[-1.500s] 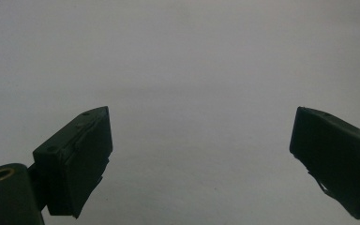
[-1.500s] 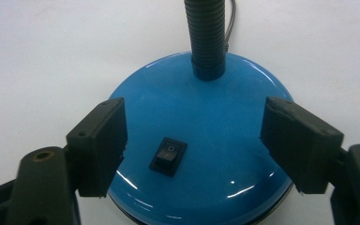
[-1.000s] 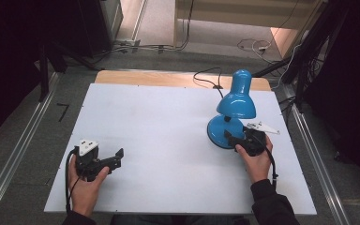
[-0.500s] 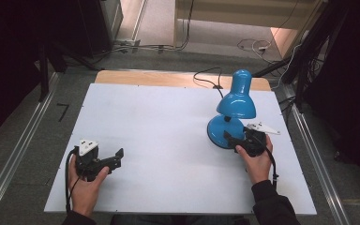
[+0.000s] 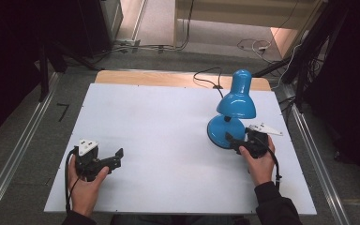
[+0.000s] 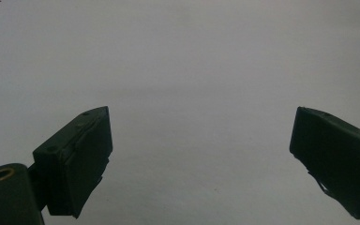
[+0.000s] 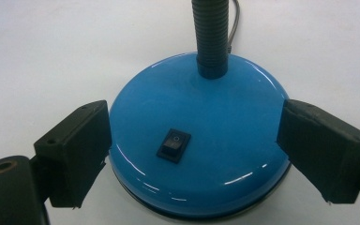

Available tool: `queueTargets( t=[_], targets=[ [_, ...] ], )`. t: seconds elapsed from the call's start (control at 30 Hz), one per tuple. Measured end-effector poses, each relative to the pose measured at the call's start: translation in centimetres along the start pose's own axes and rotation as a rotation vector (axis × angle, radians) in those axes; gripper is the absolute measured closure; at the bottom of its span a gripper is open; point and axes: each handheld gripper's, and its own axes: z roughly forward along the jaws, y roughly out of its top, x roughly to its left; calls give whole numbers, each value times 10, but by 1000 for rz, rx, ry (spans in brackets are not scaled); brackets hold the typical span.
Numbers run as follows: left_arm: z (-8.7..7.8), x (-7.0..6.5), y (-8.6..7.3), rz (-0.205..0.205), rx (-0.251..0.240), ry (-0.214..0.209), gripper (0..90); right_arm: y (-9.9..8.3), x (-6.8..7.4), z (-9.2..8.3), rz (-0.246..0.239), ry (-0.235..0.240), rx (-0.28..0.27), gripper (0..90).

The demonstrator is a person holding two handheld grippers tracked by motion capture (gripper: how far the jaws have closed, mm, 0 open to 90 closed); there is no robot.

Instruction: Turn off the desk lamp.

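1. We hold the right gripper (image 5: pixel 236 142) at the base of the blue desk lamp (image 5: pixel 234 112), which stands toward the 3 o'clock side of the white table (image 5: pixel 168 140), a little toward the far edge; the left gripper (image 5: pixel 110 161) rests near 7 o'clock, well apart from the lamp.

2. In the right gripper view our jaws stand wide, one on each flank of the round lamp base (image 7: pixel 197 136); whether the pads already touch the blue shell we cannot tell; they are at least just beside it, and nothing is clamped yet.

3. The left gripper's jaws stand wide too, over bare table in the left gripper view, holding nothing.

4. We judge the step in hand to be the approach to the base, either to grip it or to reach the black rocker switch (image 7: pixel 174 145), which sits on the dome between our jaws, facing us.

5. The next move calls for a choice; to press the switch we must bring one jaw tip down onto the rocker; to shift the lamp we must close evenly on the dome, low on its rim, since the curved glossy shell could slip out.

6. The lamp's long axis runs upright along the ribbed flexible neck (image 7: pixel 210 37); seen from above, the shade (image 5: pixel 236 104) hangs over the base with its opening facing down and toward us at 6 o'clock; the cord (image 5: pixel 211 79) trails off toward 12 o'clock.
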Motion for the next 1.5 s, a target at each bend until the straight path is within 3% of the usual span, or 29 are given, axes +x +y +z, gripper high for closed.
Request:
queueTargets(
  t=[0.77, 1.5],
  targets=[
    [0, 0, 0, -8, 0, -1, 69, -15, -25, -31, -9, -47, 1, 88],
    [0, 2, -1, -19, 2, -4, 69, -30, -44, -59, 24, -70, -1, 88]
  ],
)
